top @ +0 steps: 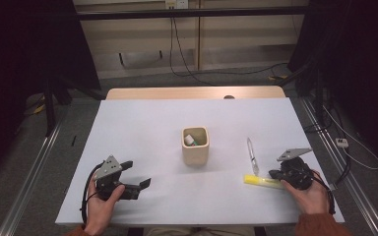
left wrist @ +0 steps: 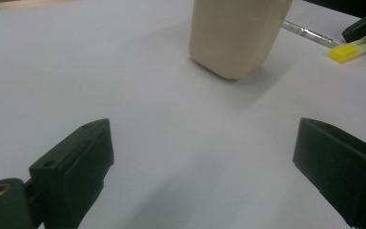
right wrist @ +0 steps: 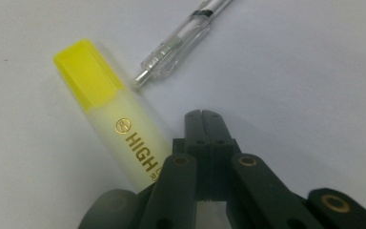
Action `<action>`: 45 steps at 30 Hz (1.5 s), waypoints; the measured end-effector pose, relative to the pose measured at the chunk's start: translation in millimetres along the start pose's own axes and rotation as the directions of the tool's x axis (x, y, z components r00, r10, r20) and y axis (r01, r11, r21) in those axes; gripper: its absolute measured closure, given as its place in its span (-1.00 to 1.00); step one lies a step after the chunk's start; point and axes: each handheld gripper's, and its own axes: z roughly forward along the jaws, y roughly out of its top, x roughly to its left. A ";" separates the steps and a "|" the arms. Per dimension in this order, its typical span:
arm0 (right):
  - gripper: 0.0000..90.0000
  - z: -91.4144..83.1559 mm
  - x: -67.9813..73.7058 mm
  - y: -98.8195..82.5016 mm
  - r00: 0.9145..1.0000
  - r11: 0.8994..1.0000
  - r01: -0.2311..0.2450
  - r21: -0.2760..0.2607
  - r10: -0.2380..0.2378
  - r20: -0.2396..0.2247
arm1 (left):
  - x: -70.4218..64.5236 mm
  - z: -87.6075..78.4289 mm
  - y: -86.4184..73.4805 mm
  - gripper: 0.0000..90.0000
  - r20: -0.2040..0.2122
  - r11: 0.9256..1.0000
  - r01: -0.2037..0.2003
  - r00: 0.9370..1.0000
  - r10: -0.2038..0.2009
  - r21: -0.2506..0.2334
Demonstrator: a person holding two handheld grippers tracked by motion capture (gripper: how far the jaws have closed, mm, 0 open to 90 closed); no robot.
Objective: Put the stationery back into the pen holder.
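Note:
A beige square cup (top: 195,145) (left wrist: 236,33) stands mid-table with a small white and green item inside it. A clear pen (top: 250,155) (right wrist: 183,40) (left wrist: 310,34) lies to the cup's right, and a yellow highlighter (top: 262,181) (right wrist: 119,121) (left wrist: 355,49) lies flat in front of it. My right gripper (top: 274,173) (right wrist: 203,116) rests on the table with its jaws shut together on nothing, just beside the highlighter's barrel. My left gripper (top: 137,173) (left wrist: 202,157) lies at the front left, jaws wide open and empty, facing the cup.
The white table (top: 142,128) has a wooden strip along its far edge. Cables run over the floor behind it and to the right, and metal rails flank both sides. A hand holds each gripper at the table's front edge.

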 end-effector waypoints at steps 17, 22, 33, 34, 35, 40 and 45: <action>1.00 -6.9 13.4 -6.5 0.996 0.999 0.048 0.013 -0.047 -0.078 | 0.1 1.0 -0.8 -0.86 -0.005 1.000 0.005 1.000 -0.005 0.003; 1.00 -8.2 16.0 -8.1 0.994 0.998 0.055 0.013 -0.053 -0.094 | 0.3 0.9 -1.0 -0.86 -0.009 1.000 0.004 1.000 -0.004 0.004; 0.99 -12.1 10.8 -8.9 0.996 0.999 0.042 -0.026 -0.044 -0.081 | 0.5 1.0 -1.0 -0.86 -0.008 1.000 0.004 1.000 -0.004 0.003; 0.88 -14.1 9.0 -8.8 0.996 0.999 0.035 -0.041 -0.038 -0.075 | 0.5 0.9 -1.0 -0.86 -0.007 1.000 0.004 1.000 -0.004 0.004; 0.80 -15.6 7.7 -8.7 0.997 0.998 0.031 -0.055 -0.035 -0.075 | 0.7 0.7 -0.9 -0.86 -0.008 1.000 -0.002 1.000 0.002 0.004; 0.18 -19.6 7.9 -4.4 0.996 0.995 0.034 -0.093 -0.041 -0.076 | 0.8 0.8 -0.8 -0.86 -0.008 1.000 -0.002 1.000 0.002 0.005; -0.45 -18.6 13.0 1.7 0.993 0.994 0.044 -0.098 -0.054 -0.109 | 1.0 0.4 -1.1 -0.86 -0.009 1.000 0.004 1.000 -0.004 0.005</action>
